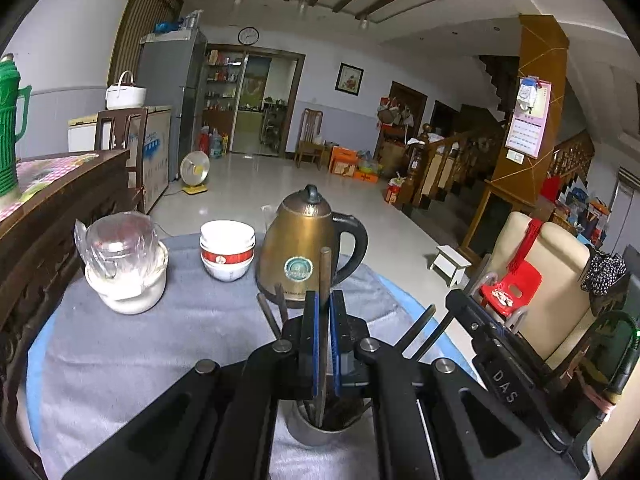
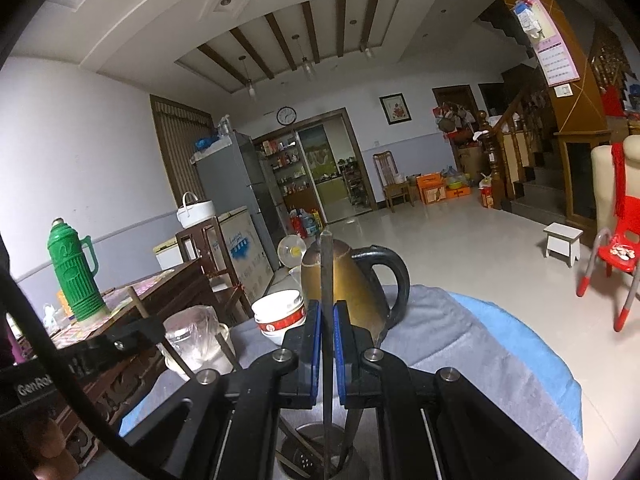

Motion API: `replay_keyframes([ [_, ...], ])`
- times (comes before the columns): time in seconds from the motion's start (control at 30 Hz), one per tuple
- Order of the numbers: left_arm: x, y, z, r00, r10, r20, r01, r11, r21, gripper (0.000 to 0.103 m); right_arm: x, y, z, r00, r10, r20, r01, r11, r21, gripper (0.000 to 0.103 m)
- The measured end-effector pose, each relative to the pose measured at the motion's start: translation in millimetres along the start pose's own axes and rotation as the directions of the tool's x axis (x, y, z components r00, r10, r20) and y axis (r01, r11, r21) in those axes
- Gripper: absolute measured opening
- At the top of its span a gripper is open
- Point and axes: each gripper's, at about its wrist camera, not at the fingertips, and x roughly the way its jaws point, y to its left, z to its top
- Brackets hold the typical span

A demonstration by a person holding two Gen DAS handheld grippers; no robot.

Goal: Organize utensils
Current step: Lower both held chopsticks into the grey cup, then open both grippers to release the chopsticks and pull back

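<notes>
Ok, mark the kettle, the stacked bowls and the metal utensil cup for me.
kettle (image 1: 298, 248), left wrist view, on its brass-coloured body.
stacked bowls (image 1: 227, 254), left wrist view, on the red band of the lower bowl.
metal utensil cup (image 1: 306, 434), left wrist view, on its outer wall below the rim.

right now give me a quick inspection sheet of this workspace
surface: grey cloth over a blue cover on the table
job's things: dark chopsticks standing in a round metal cup
clutter: brass-coloured electric kettle, stacked red-and-white bowls, plastic-wrapped white jar
grippers: left gripper shut on a chopstick; right gripper shut on another
cables: black cable at the right view's left edge
surroundings: green thermos, red plastic chair, tiled floor
</notes>
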Motion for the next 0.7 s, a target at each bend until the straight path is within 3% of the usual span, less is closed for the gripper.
replay_keyframes([
  [0.7,-18,8,-39,0.995,0.024,-0.096,-0.021,0.999,0.039,0.005,-22,-7,-32,0.998,-0.003,-0.061,0.004,1.0,0.012,0.007],
])
